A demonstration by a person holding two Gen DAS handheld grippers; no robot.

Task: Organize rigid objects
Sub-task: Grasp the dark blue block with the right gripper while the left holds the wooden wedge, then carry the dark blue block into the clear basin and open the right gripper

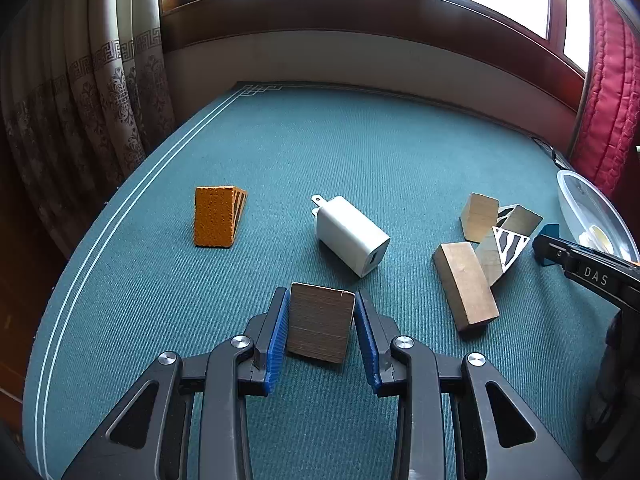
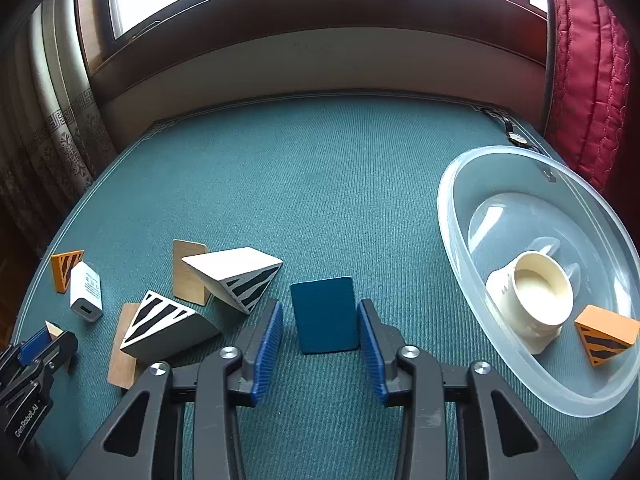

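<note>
My left gripper (image 1: 322, 300) is shut on a brown wooden block (image 1: 320, 324) just above the teal table mat (image 1: 360, 152). In the right wrist view, my right gripper (image 2: 320, 308) is shut on an upright dark blue block (image 2: 325, 316), its blue pads close against both sides. A clear plastic bowl (image 2: 452, 216) stands to its right and holds a cream cup (image 2: 536, 296) and an orange striped wedge (image 2: 604, 334). Left of the blue block lie two zebra-striped wedges (image 2: 236, 276) and plain wooden pieces (image 2: 188, 272).
An orange wedge (image 1: 214, 216) and a white charger (image 1: 352, 236) lie on the mat beyond the left gripper. A long wooden block (image 1: 466, 292) lies to the right. A wristwatch (image 2: 516, 136) rests at the far right corner. Curtains hang on both sides.
</note>
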